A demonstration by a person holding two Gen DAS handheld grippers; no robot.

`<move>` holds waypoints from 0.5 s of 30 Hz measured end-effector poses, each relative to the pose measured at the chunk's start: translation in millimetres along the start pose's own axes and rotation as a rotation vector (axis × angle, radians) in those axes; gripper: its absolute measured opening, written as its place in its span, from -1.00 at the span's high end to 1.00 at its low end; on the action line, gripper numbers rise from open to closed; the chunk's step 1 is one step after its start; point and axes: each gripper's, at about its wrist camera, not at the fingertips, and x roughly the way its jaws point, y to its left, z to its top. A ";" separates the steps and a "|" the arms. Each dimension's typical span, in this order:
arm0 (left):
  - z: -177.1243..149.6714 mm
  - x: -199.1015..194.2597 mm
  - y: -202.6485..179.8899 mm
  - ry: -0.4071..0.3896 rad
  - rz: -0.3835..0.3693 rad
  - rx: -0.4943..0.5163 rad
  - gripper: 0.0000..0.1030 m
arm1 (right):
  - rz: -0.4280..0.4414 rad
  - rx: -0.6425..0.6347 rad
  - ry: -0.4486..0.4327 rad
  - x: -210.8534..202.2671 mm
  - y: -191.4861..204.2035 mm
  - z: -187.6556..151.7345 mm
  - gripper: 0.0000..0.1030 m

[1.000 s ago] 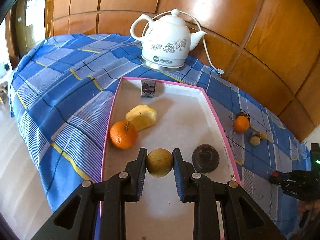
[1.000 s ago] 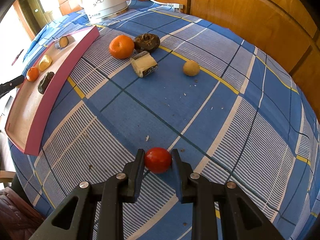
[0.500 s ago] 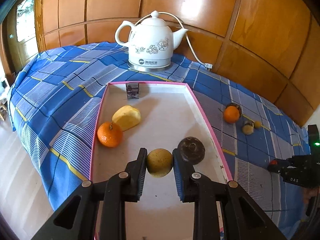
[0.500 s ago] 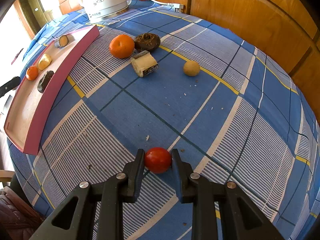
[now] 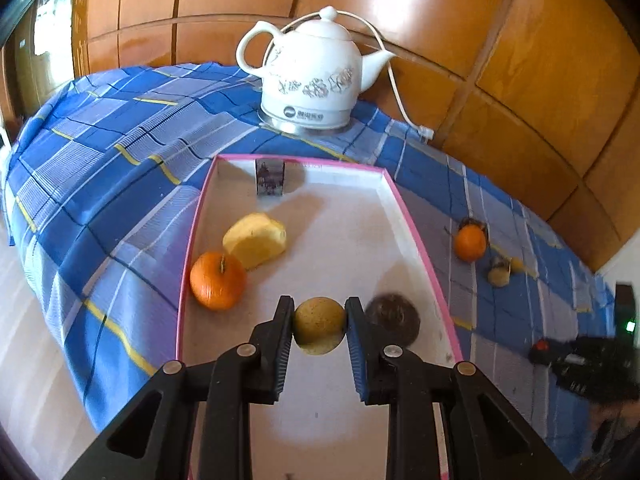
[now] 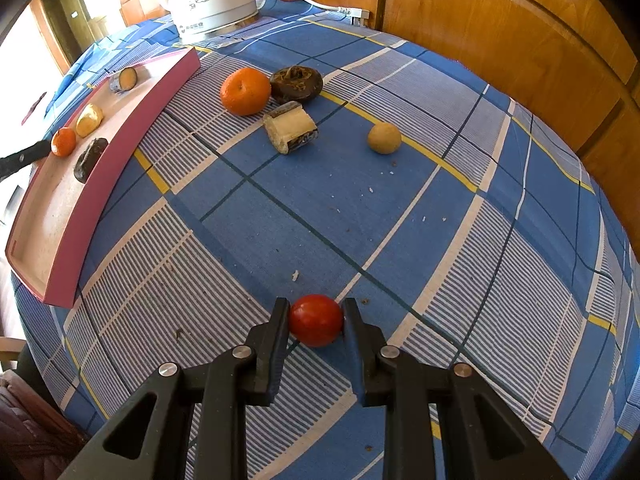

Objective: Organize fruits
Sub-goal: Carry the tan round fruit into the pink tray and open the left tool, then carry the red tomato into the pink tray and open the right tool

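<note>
My left gripper [image 5: 319, 326] is shut on a round yellow-brown fruit [image 5: 319, 325] and holds it over the near part of the pink-rimmed tray [image 5: 416, 236]. In the tray lie an orange [image 5: 217, 279], a yellow peeled fruit [image 5: 256, 240], a dark brown fruit [image 5: 393, 318] and a small dark piece [image 5: 270, 178]. My right gripper [image 6: 315, 320] is shut on a red tomato [image 6: 315, 320] at the cloth. On the cloth beyond it lie an orange [image 6: 245, 91], a dark brown fruit [image 6: 296, 84], a cut pale chunk [image 6: 291, 127] and a small tan ball [image 6: 384, 138].
A white electric kettle [image 5: 310, 76] with its cord stands behind the tray against the wood panel wall. The tray shows at the left in the right wrist view [image 6: 104, 176]. The blue checked cloth [image 6: 400, 220] drops off at the table's left edge.
My left gripper, still holding the yellow-brown fruit, has shifted its view over the tray toward the right. My right gripper stays shut on the tomato in place.
</note>
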 end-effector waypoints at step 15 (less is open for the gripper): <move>63.8 37.0 -6.6 -0.039 0.002 0.029 0.03 | 0.002 -0.010 0.002 0.4 -1.4 1.0 0.49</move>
